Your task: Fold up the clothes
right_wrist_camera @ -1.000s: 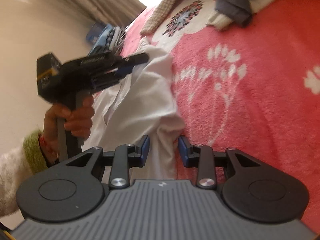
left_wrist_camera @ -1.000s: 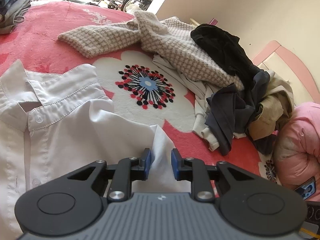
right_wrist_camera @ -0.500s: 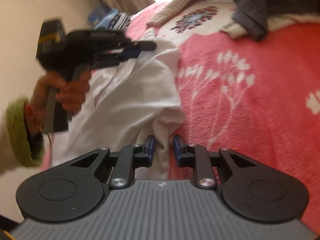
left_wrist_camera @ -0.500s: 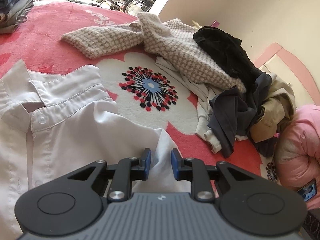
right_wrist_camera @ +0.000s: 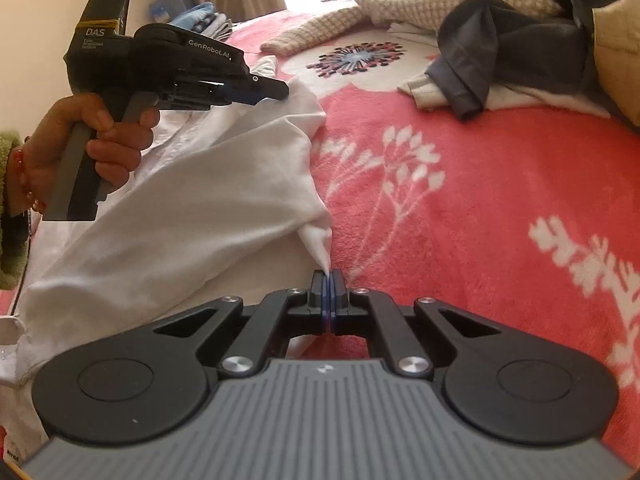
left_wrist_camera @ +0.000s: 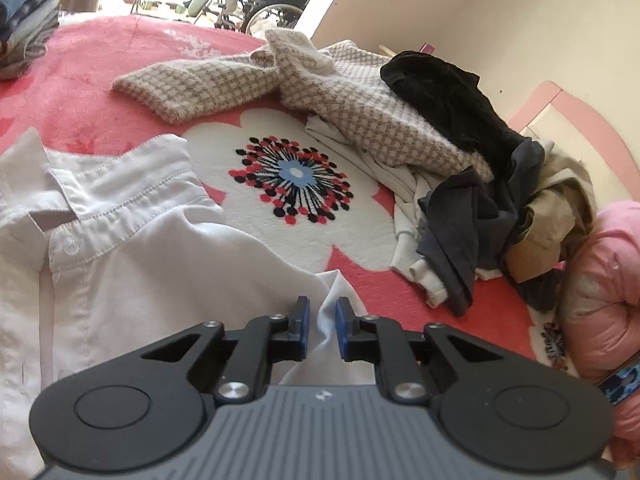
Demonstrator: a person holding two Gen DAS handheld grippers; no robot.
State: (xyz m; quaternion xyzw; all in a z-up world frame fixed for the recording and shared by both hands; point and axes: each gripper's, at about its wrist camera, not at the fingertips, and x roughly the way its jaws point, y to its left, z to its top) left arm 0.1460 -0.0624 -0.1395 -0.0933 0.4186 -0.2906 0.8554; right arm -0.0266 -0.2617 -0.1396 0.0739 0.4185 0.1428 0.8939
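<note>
A white collared shirt [left_wrist_camera: 140, 260] lies on the red flowered blanket [right_wrist_camera: 480, 200], collar toward the upper left in the left wrist view. My left gripper [left_wrist_camera: 322, 316] has a fold of the shirt's edge filling the narrow gap between its blue pads. In the right wrist view this left gripper [right_wrist_camera: 280, 90], held by a person's hand [right_wrist_camera: 100, 132], lifts a corner of the shirt [right_wrist_camera: 200, 208] off the blanket. My right gripper [right_wrist_camera: 329, 280] is shut on a pinched point of the same shirt, low over the blanket.
A heap of unfolded clothes [left_wrist_camera: 472, 208] lies at the right by the wall: a checked sweater [left_wrist_camera: 360, 120], a black garment [left_wrist_camera: 440, 92], dark and tan pieces. A pink padded item [left_wrist_camera: 600, 288] sits far right. Folded clothes [left_wrist_camera: 24, 32] are stacked at the far left.
The right gripper's fingers closed from a wide gap onto the shirt's edge. The left gripper's pads narrowed on the fold and its view shifted slightly right.
</note>
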